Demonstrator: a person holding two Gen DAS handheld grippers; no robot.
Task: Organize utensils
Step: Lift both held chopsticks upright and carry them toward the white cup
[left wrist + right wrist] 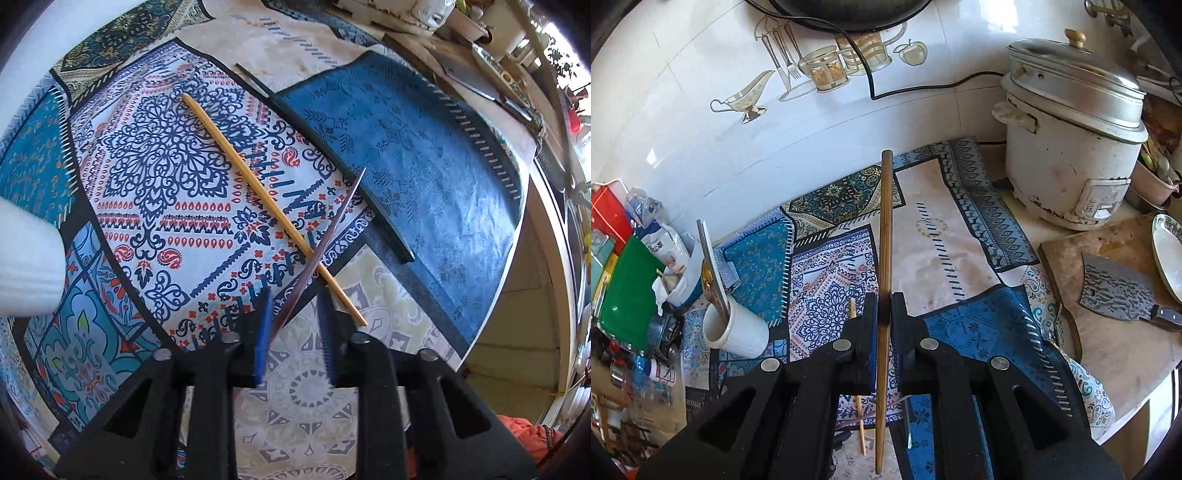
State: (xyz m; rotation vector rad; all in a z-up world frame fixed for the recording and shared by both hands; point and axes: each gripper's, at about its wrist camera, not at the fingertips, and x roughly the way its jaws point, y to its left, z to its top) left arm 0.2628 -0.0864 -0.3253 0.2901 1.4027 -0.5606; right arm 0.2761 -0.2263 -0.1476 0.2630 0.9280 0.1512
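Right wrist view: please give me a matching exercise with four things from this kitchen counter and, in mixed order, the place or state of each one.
Things:
1. brown chopstick
2. cleaver
3. white cup
4. rice cooker

Places or states:
a. lies on the wooden board
b. clamped in the right gripper
c. stands by the wall, lid on
d. on the cloth, holds cutlery

Pairs: 1-b, 2-a, 3-d, 4-c
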